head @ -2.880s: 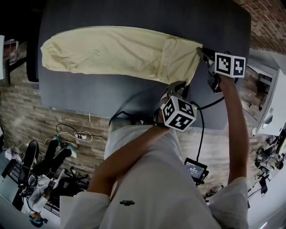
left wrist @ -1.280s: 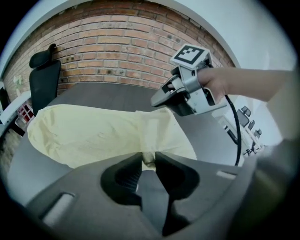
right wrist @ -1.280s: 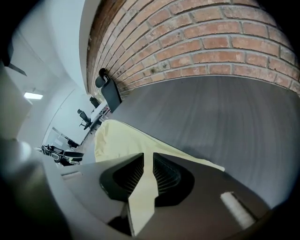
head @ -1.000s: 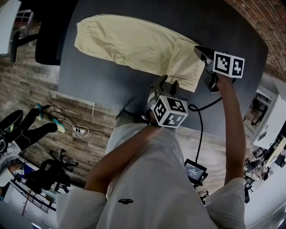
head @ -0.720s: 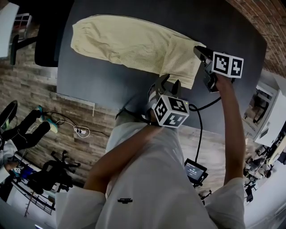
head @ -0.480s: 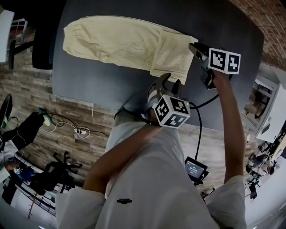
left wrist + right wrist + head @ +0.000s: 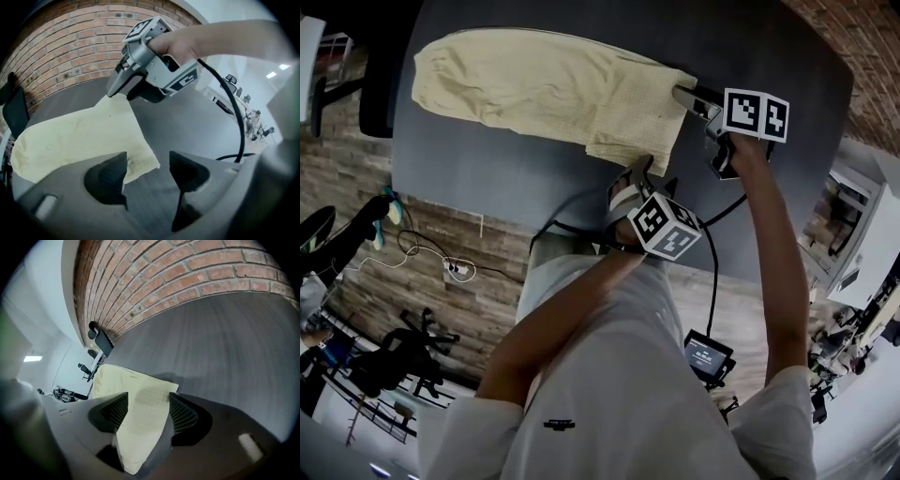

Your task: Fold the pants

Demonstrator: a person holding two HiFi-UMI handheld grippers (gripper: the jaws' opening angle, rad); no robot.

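Flat on the dark grey worktop (image 7: 750, 37) lie the pale yellow cloth pants (image 7: 544, 84), doubled lengthwise into one long strip that runs across the far half of the surface in the head view. The rounded end reaches toward the left edge, and the end with the finer-textured band lies to the right. The right claw (image 7: 682, 94) sits at the far corner of that banded end. In the right gripper view its jaws are opening and stand wide, with the corner of the fabric lying between them on the worktop and the pads not pressing it. The left claw (image 7: 645, 171) is at the near corner of the same end, pointing steeply down. In the left gripper view its jaws are also opening and stand far apart, with only bare worktop in the gap. The pointed corner of the pants lies just beside the left-hand jaw and partly behind it, and nothing is gripped. That view also shows the right claw with its nose down on the opposite corner of the cloth, a hand wrapped round its body, and a black cable (image 7: 234, 117) trailing from it. A red brick wall (image 7: 164, 273) stands beyond the far edge of the worktop.
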